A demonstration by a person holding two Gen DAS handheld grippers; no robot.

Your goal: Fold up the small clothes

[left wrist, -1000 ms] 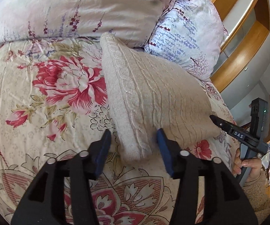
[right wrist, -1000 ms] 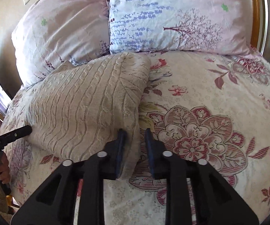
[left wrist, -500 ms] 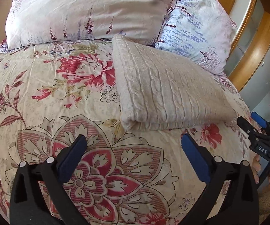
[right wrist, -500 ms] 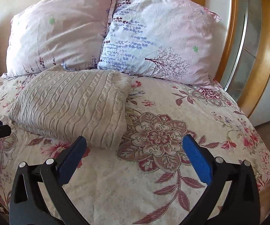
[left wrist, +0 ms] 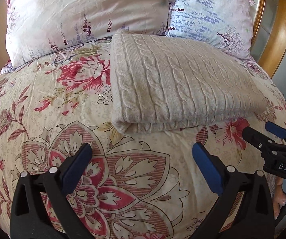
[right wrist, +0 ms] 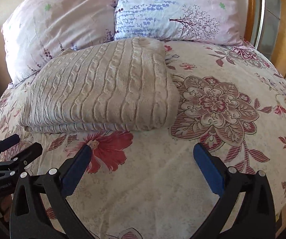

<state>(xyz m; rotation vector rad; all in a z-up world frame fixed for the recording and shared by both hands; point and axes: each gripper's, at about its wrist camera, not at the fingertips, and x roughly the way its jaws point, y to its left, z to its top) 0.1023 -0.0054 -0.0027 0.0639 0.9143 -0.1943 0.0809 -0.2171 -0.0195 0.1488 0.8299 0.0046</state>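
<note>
**Folded sweater lies on the bed, both grippers spread and empty**

Nearest the left wrist camera, the left gripper [left wrist: 142, 168] hangs over the flowered bedspread [left wrist: 49, 119] with its blue-padded fingers [left wrist: 77, 168] spread wide; they have just been opening, and nothing lies between them — only the printed cloth below. At the right edge of that view the right gripper [left wrist: 261, 134] shows from the side, a person's hand [left wrist: 282, 197] wrapped round its handle below.

In the right wrist view the right gripper [right wrist: 143, 168] is likewise spread wide over the bedspread [right wrist: 212, 139], its fingers [right wrist: 207, 169] having just opened too, with nothing between them. A red printed flower sits just beyond its left finger. The left gripper [right wrist: 16, 144] pokes in at the lower left edge of this view.

Just beyond both grippers lies the sweater [left wrist: 182, 85] — a beige cable-knit piece, folded into a thick, roughly square stack with its layered edge facing the cameras. It rests flat on the bedspread, apart from both pairs of fingers. In the right wrist view the sweater [right wrist: 101, 91] sits left of centre, beside a large printed rosette.

Behind it, two pillows lean at the head of the bed: a pink pillow [left wrist: 83, 16] on the left and a blue-printed pillow [left wrist: 212, 14] on the right. The sweater's far edge reaches close to them. A wooden headboard [left wrist: 278, 29] curves along the far right.
</note>
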